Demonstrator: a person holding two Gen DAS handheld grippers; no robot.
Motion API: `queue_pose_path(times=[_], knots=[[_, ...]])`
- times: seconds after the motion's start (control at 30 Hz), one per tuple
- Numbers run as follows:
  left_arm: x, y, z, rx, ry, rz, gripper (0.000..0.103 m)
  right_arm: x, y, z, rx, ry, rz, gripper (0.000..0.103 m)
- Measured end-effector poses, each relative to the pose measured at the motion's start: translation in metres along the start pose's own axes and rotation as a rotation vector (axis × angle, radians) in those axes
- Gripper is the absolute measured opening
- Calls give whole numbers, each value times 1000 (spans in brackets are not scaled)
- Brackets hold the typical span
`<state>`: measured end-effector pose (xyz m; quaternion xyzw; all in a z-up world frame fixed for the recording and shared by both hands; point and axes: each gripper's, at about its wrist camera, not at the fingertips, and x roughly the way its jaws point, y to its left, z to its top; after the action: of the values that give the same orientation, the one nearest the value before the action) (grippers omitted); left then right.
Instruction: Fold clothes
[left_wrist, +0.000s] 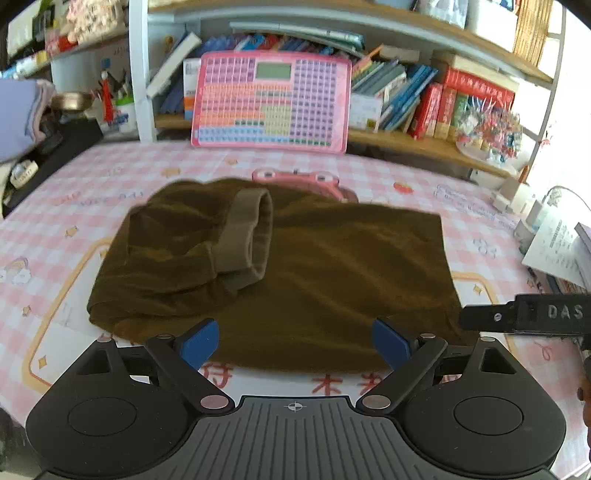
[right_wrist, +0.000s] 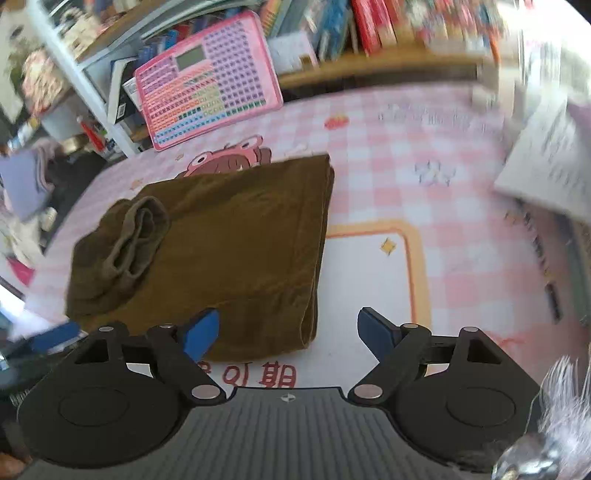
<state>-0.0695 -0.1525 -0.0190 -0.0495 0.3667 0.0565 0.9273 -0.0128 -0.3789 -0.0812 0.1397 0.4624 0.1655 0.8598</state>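
Note:
A dark olive-brown garment (left_wrist: 288, 273) lies folded into a rough rectangle on the pink checked tablecloth (left_wrist: 110, 184). A lighter ribbed cuff (left_wrist: 245, 232) rests on its left part. My left gripper (left_wrist: 295, 339) is open, its blue fingertips just above the garment's near edge, holding nothing. In the right wrist view the same garment (right_wrist: 229, 240) lies left of centre, with the cuff (right_wrist: 138, 236) at its left. My right gripper (right_wrist: 288, 332) is open and empty over the garment's near right corner. The right gripper's black body (left_wrist: 524, 314) shows at the right edge of the left wrist view.
A pink keyboard-like toy pad (left_wrist: 271, 99) leans against a shelf of books (left_wrist: 424, 99) at the back. Papers and books (left_wrist: 554, 243) lie at the table's right. Dark clutter (left_wrist: 48, 147) stands at the far left. A pink cartoon print (right_wrist: 229, 158) shows behind the garment.

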Motion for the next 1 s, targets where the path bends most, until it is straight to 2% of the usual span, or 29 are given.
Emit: queue_pose_path(times=[0.13,0.2,0.27,0.4,0.47,0.5,0.6,0.77,1.0], knots=[[-5,0,2,-9,-53,39,93,19,-27,7,226,130,72,61],[-5,-1,3,-11,-61,46,93,25,-35,9,287,155,94,59],[-4,-4,2,3,-53,46,93,27,-37,12,301,155,112,57],[0,-16,-2,54,-10,30,93,37,-39,22,322,171,150,47],[2,-22,-4,82,14,21,93,43,-37,26,322,179,167,46],[4,-25,-6,96,26,20,93,46,-36,28,321,182,173,43],[6,-34,-7,152,58,-9,92,56,-44,31,361,223,212,17],[10,-58,-8,317,63,8,92,52,-59,38,446,218,314,14],[28,-89,-10,458,86,-27,92,41,-47,53,410,195,385,14]])
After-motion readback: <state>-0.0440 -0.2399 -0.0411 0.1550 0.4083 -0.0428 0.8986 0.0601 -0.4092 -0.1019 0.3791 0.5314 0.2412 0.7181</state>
